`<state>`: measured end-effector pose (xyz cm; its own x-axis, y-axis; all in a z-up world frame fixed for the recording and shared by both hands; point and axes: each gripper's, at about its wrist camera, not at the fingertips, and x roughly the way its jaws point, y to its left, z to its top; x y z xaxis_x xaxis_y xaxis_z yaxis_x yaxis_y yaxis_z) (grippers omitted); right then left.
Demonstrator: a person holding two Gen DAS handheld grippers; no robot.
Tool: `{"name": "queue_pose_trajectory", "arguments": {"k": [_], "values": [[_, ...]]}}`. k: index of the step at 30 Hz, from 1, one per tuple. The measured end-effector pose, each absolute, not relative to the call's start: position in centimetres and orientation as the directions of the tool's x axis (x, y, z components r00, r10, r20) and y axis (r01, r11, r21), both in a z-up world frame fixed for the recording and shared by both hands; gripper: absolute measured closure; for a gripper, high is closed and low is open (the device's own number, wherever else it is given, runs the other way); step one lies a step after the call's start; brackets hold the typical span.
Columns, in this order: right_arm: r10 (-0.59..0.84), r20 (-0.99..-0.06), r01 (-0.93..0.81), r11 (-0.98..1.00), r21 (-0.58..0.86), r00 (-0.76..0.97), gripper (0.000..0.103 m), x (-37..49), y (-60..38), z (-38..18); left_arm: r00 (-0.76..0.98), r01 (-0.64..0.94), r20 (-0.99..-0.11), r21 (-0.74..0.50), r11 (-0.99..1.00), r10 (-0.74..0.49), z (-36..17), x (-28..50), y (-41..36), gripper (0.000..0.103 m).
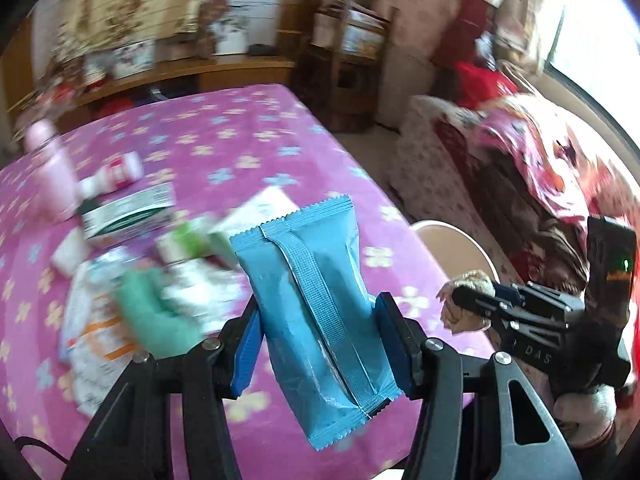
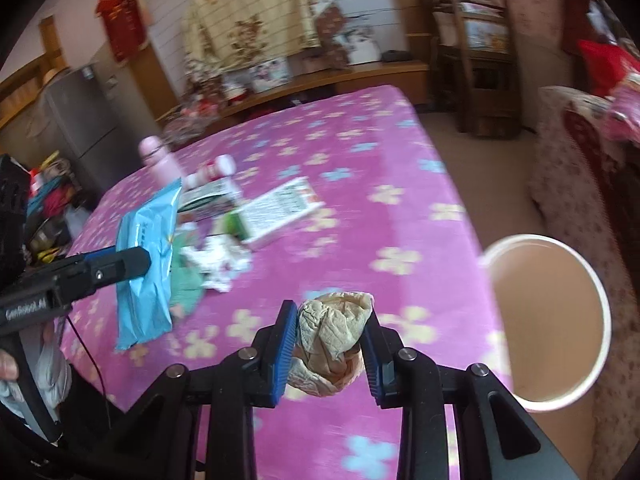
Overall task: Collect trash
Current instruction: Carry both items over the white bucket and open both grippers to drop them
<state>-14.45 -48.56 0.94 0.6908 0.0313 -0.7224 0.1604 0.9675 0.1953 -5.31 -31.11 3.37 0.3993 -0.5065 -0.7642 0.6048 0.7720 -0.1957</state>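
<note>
My left gripper (image 1: 318, 320) is shut on a blue foil wrapper (image 1: 316, 304) and holds it above the pink flowered table (image 1: 224, 136). The wrapper also shows in the right wrist view (image 2: 146, 264). My right gripper (image 2: 330, 334) is shut on a crumpled beige paper ball (image 2: 332, 340), held over the table's right edge; the ball shows in the left wrist view too (image 1: 466, 300). A round white-rimmed bin (image 2: 556, 320) stands beside the table's right edge, just right of the right gripper.
More litter lies on the table: a green rag (image 1: 156, 316), crumpled white paper (image 2: 218, 260), flat boxes (image 2: 280, 208), a small red-and-white bottle (image 1: 118, 174) and a pink bottle (image 2: 160, 160). A sofa (image 1: 520, 184) is on the right.
</note>
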Motion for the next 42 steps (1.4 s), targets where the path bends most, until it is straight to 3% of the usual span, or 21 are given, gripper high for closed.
{"name": "queue_pose_trajectory", "arguments": {"k": [9, 24, 30, 31, 32, 33, 42], "values": [[-0.134, -0.759, 0.373, 0.916, 0.151, 0.637, 0.07, -17.5, -58.7, -1.0, 0.308, 0.69, -0.773, -0.219, 0.69, -0.554, 1.8, -6.2, -41.8, 0.046], [-0.195, -0.798, 0.53, 0.83, 0.176, 0.57, 0.067, -18.9, -67.5, -5.6, 0.249, 0.724, -0.786, -0.237, 0.648, -0.566, -1.9, -6.1, -51.6, 0.044], [-0.194, -0.789, 0.562, 0.797, 0.219, 0.582, 0.067, -18.7, -68.8, -6.6, 0.227, 0.729, -0.775, -0.267, 0.631, -0.59, -2.4, -5.7, -52.1, 0.034], [-0.189, -0.785, 0.565, 0.791, 0.234, 0.59, 0.06, -18.7, -69.0, -6.7, 0.221, 0.733, -0.771, -0.274, 0.623, -0.598, -2.4, -5.7, -52.1, 0.029], [-0.183, -0.779, 0.567, 0.784, 0.252, 0.599, 0.037, -18.8, -69.1, -6.7, 0.215, 0.735, -0.766, -0.281, 0.616, -0.606, -2.4, -5.7, -52.0, 0.026], [-0.172, -0.769, 0.566, 0.775, 0.281, 0.616, 0.028, -19.1, -69.3, -6.8, 0.216, 0.734, -0.763, -0.284, 0.617, -0.609, -2.4, -5.7, -51.9, 0.026], [-0.169, -0.766, 0.569, 0.769, 0.291, 0.621, 0.025, -19.3, -68.6, -6.3, 0.269, 0.724, -0.768, -0.237, 0.647, -0.582, -2.1, -6.1, -50.5, 0.026]]}}
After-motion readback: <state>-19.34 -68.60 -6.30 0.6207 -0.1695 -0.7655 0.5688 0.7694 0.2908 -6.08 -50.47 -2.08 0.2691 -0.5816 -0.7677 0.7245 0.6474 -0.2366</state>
